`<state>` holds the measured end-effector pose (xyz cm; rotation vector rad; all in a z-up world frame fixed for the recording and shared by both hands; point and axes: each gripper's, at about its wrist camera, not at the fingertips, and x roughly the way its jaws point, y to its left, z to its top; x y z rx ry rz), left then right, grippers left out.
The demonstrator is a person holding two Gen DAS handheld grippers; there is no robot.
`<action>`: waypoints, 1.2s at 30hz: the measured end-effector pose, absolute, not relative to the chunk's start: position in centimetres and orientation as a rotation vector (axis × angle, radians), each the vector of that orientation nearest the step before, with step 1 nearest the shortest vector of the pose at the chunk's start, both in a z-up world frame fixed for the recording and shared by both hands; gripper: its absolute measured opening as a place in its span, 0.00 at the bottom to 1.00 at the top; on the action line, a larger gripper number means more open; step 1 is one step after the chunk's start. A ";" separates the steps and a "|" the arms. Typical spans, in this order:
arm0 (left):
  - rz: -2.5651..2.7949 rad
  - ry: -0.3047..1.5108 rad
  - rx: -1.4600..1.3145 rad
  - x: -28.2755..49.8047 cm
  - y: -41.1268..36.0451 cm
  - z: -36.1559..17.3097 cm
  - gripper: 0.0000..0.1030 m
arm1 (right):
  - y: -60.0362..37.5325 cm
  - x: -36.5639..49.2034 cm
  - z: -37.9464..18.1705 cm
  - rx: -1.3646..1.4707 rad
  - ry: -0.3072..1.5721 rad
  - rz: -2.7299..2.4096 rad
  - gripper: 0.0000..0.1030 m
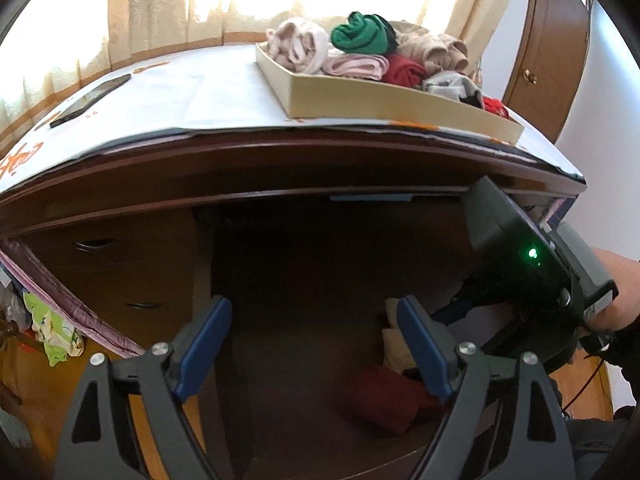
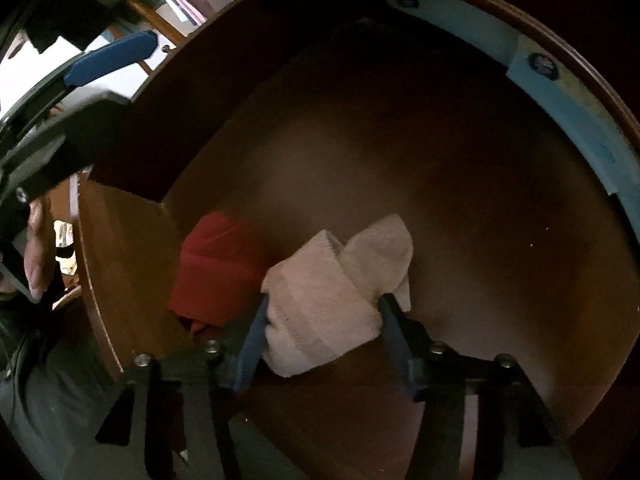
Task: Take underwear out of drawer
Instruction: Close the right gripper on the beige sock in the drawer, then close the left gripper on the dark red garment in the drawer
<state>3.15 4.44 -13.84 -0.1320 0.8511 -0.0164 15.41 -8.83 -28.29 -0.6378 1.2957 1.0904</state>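
Note:
In the right wrist view my right gripper (image 2: 322, 316) is inside the open wooden drawer (image 2: 440, 200), its blue jaws closed on a rolled cream underwear bundle (image 2: 336, 284). A rolled red piece (image 2: 216, 268) lies just left of it on the drawer floor. In the left wrist view my left gripper (image 1: 316, 340) is open and empty, held in front of the drawer opening (image 1: 320, 260). The red piece (image 1: 384, 400) and the cream bundle (image 1: 394, 344) show dimly inside. My right gripper's black body (image 1: 520, 272) reaches into the drawer from the right.
On the desk top a shallow cream tray (image 1: 360, 100) holds several rolled garments, green (image 1: 360, 34), pink, red and beige. A dark phone (image 1: 90, 100) lies at the desk's left. Closed drawers (image 1: 120, 280) are at the left. Curtains hang behind.

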 end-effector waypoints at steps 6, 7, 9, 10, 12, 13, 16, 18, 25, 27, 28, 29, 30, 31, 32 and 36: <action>-0.053 0.920 -0.110 3.7 3.0 -14.6 0.84 | -10.5 15.5 -27.3 -0.610 1.221 1.065 0.36; -0.065 0.946 -0.106 4.0 2.6 -15.0 0.84 | -10.8 15.6 -27.2 -0.611 1.212 1.053 0.35; -0.083 0.984 -0.105 4.3 2.2 -15.5 0.84 | -11.5 15.8 -27.0 -0.615 1.193 1.028 0.35; -0.092 1.002 -0.107 4.5 2.0 -15.8 0.84 | -11.8 15.9 -27.0 -0.605 1.194 1.026 0.35; -0.111 1.046 -0.119 4.9 1.6 -16.5 0.84 | -12.8 16.1 -26.8 -0.585 1.189 1.016 0.35; -0.116 1.063 -0.126 5.1 1.5 -16.8 0.84 | -13.3 16.2 -26.7 -0.582 1.185 1.008 0.35; -0.121 1.110 -0.118 5.5 1.0 -17.3 0.83 | -14.5 17.8 -26.3 -0.551 1.189 1.009 0.35; -0.136 1.142 -0.128 5.7 0.7 -17.5 0.83 | -13.7 17.8 -26.5 -0.530 1.189 1.020 0.35; -0.166 1.254 -0.207 7.0 0.5 -18.8 0.80 | -15.7 19.1 -26.1 -0.467 1.198 1.076 0.35; -0.182 1.286 -0.225 7.4 0.4 -19.2 0.80 | -15.9 19.4 -26.1 -0.429 1.208 1.096 0.35; -0.184 1.301 -0.228 7.5 0.3 -19.4 0.80 | -15.9 19.5 -26.1 -0.419 1.208 1.099 0.35; -0.186 1.316 -0.225 7.5 0.1 -19.7 0.79 | -16.0 19.5 -26.0 -0.413 1.206 1.102 0.35; -0.187 1.329 -0.222 7.6 0.0 -20.0 0.78 | -15.8 19.6 -26.2 -0.411 1.203 1.105 0.35; -0.189 1.345 -0.218 7.7 -0.2 -20.4 0.76 | -16.1 19.5 -26.0 -0.410 1.200 1.106 0.35; -0.193 1.357 -0.218 7.8 -0.4 -20.7 0.75 | -16.1 19.5 -26.0 -0.411 1.198 1.106 0.35; -0.207 1.389 -0.216 7.8 -0.8 -21.6 0.66 | -15.7 19.5 -26.2 -0.418 1.201 1.108 0.35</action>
